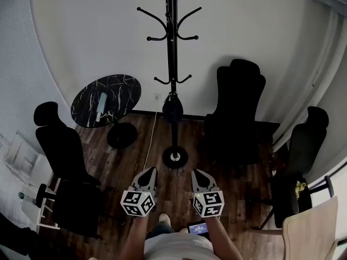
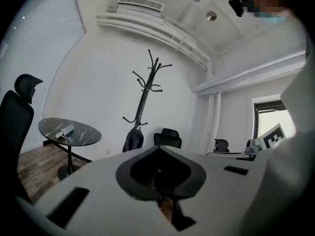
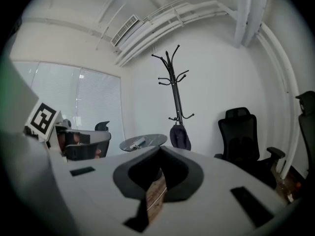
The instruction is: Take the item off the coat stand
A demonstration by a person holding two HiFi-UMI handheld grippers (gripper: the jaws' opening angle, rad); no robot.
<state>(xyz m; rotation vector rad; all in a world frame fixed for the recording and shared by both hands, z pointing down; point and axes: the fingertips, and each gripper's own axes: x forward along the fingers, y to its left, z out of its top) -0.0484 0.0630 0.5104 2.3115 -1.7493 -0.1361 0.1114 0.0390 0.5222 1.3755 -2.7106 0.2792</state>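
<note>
head view, item: dark bag [image 1: 172, 111] hangs from a low hook on the coat stand [image 1: 171, 47], long axis vertical, lower end pointing at the stand's base.
head view, hard to see: stand's top is cut off by the frame edge; the bag's strap is too small to make out.
head view, my hands: left gripper [image 1: 149, 173] and right gripper [image 1: 198, 176] are held low and side by side, tips aimed at the stand, well apart from the bag.
left gripper view, jaws: pressed together, nothing between; bag [image 2: 133, 140] hangs upright beyond them, near the round table [image 2: 69, 131].
right gripper view, jaws: tips meet, nothing held, floor shows through a thin slit behind them; bag [image 3: 180, 137] hangs upright on the pole, black chair [image 3: 243, 136] to its right.
</note>
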